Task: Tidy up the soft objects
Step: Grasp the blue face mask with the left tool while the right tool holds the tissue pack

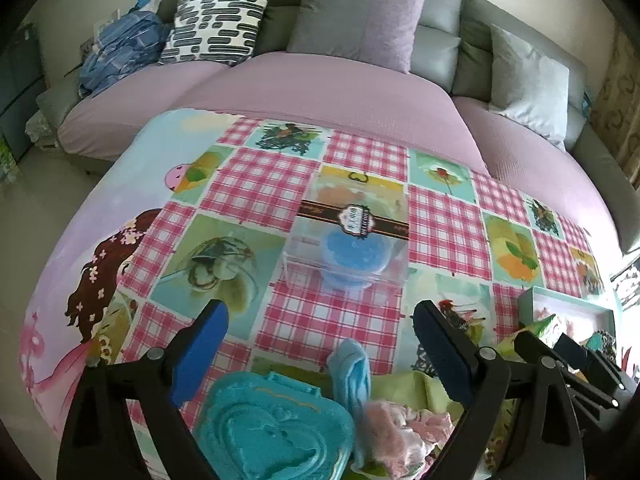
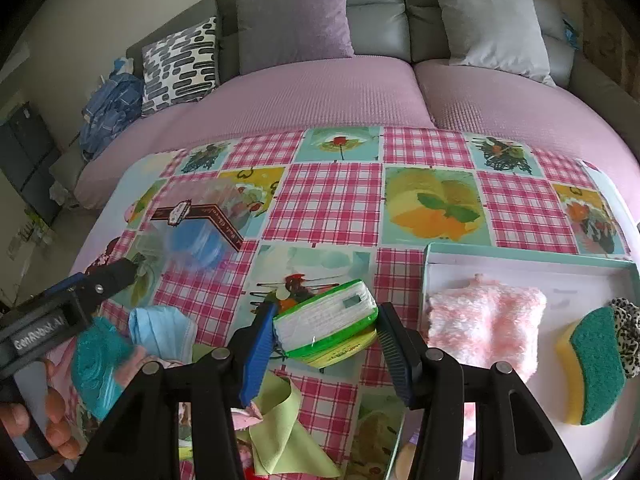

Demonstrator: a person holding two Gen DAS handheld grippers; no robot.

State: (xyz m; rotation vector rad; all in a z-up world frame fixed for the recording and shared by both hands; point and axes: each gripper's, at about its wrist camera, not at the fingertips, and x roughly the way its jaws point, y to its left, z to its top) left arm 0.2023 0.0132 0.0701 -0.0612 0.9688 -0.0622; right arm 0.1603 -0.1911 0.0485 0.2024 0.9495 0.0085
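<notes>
Between the right gripper pads a tissue pack is clamped, print unreadable; left gripper spread wide, marked "GenRobot.AI".

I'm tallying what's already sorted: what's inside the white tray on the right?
In the tray: a pink fluffy cloth, a yellow-green sponge and a leopard-print scrunchie partly behind the sponge. The right gripper hides the tray's near corner.

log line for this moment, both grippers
left gripper: open, empty, over blue mask | right gripper: tissue pack between fingers, contact unclear | tray: pink fluffy cloth, sponge
</notes>
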